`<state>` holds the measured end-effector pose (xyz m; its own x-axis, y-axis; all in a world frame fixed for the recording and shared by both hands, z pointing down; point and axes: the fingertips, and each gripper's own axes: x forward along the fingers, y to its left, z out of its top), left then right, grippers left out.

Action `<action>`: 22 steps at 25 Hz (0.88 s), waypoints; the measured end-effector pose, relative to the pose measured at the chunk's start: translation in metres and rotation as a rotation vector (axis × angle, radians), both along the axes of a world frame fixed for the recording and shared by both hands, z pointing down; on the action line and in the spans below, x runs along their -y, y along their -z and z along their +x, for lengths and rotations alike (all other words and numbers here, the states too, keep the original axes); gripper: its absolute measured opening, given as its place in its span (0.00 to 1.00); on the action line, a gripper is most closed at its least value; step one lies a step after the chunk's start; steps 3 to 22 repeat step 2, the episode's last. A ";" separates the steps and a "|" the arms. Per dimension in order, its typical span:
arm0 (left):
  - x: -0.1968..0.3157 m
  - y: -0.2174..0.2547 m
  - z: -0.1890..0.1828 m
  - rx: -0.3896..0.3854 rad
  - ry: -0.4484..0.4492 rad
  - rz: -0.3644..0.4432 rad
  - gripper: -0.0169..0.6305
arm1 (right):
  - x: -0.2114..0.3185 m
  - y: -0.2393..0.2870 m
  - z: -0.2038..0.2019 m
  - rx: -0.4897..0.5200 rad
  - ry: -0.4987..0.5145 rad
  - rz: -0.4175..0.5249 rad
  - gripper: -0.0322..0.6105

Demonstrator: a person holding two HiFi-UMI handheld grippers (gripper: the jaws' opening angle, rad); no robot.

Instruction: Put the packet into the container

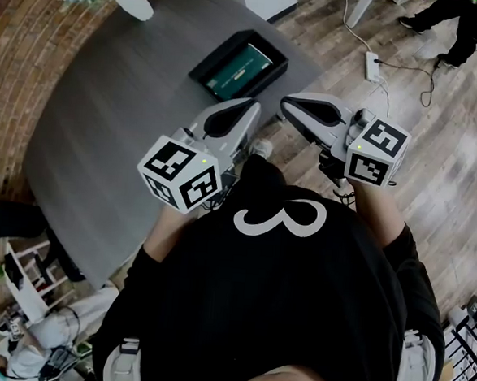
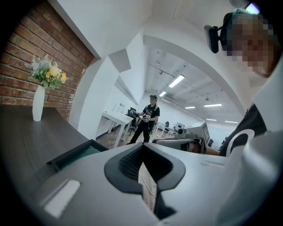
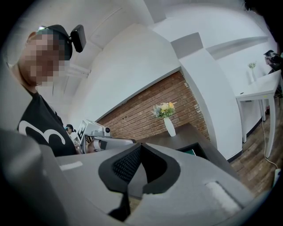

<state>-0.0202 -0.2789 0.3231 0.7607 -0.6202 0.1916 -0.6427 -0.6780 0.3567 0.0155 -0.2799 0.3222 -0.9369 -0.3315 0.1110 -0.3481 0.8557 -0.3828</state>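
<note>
Left hand-held gripper [image 1: 250, 107]: clenched, jaws tip to tip, nothing between them. Right hand-held gripper [image 1: 287, 104]: clenched likewise, also empty. Both held close in front of a black shirt [image 1: 280, 294] with a white 3 on it, tips near each other and seen against the edge of the dark grey worktop [image 1: 104, 135]; right marker cube out over the wooden floor [image 1: 444, 159]. Farther along the worktop, well apart from both tips: a black container [image 1: 204, 71], shallow and rectangular, near the worktop's edge. Inside it, lying flat: a green packet [image 1: 240, 68], touched by neither hand-held gripper. At the worktop's far end, by the brick wall [image 1: 20, 56]: a white vase [image 1: 134, 2] with pale flowers, upright. On the floor beyond the worktop: a white power strip [image 1: 372, 66] with its cable. In the left gripper view, far off among white desks: another person [image 2: 148, 118], standing.
</note>
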 end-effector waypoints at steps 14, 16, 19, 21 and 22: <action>0.002 0.002 0.003 0.001 -0.002 0.006 0.05 | 0.001 0.001 0.003 0.003 -0.002 0.002 0.05; 0.002 0.002 0.003 0.001 -0.002 0.006 0.05 | 0.001 0.001 0.003 0.003 -0.002 0.002 0.05; 0.002 0.002 0.003 0.001 -0.002 0.006 0.05 | 0.001 0.001 0.003 0.003 -0.002 0.002 0.05; 0.002 0.002 0.003 0.001 -0.002 0.006 0.05 | 0.001 0.001 0.003 0.003 -0.002 0.002 0.05; 0.002 0.002 0.003 0.001 -0.002 0.006 0.05 | 0.001 0.001 0.003 0.003 -0.002 0.002 0.05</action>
